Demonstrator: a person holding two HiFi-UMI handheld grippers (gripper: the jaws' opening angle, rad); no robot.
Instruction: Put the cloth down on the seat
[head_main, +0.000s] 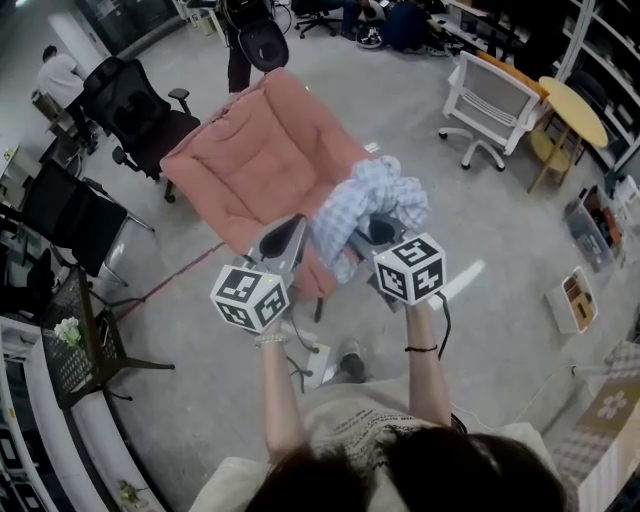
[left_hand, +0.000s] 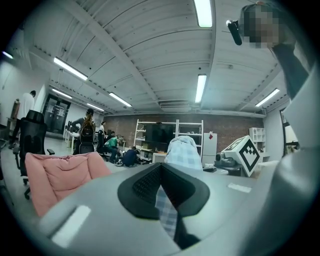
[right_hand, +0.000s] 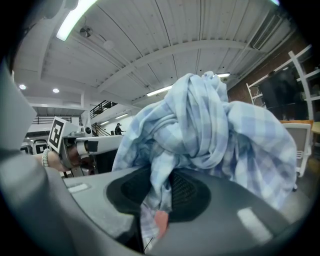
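Note:
A light blue checked cloth (head_main: 368, 205) hangs bunched between my two grippers, over the front right edge of the pink padded seat (head_main: 255, 160). My left gripper (head_main: 293, 232) is shut on a thin strip of the cloth (left_hand: 164, 205), and most of the bundle (left_hand: 184, 151) rises beyond its jaws. The pink seat (left_hand: 57, 175) lies low to the left in the left gripper view. My right gripper (head_main: 377, 230) is shut on a thick fold of the cloth (right_hand: 215, 130), which piles above its jaws and hides most of what lies ahead.
Black office chairs (head_main: 135, 105) stand left of the seat, and a white chair (head_main: 492, 98) and a round yellow table (head_main: 573, 108) at the back right. A black wire stand (head_main: 78, 345) is at the near left. A person (head_main: 245, 35) stands behind the seat. Boxes (head_main: 573, 300) sit on the floor at the right.

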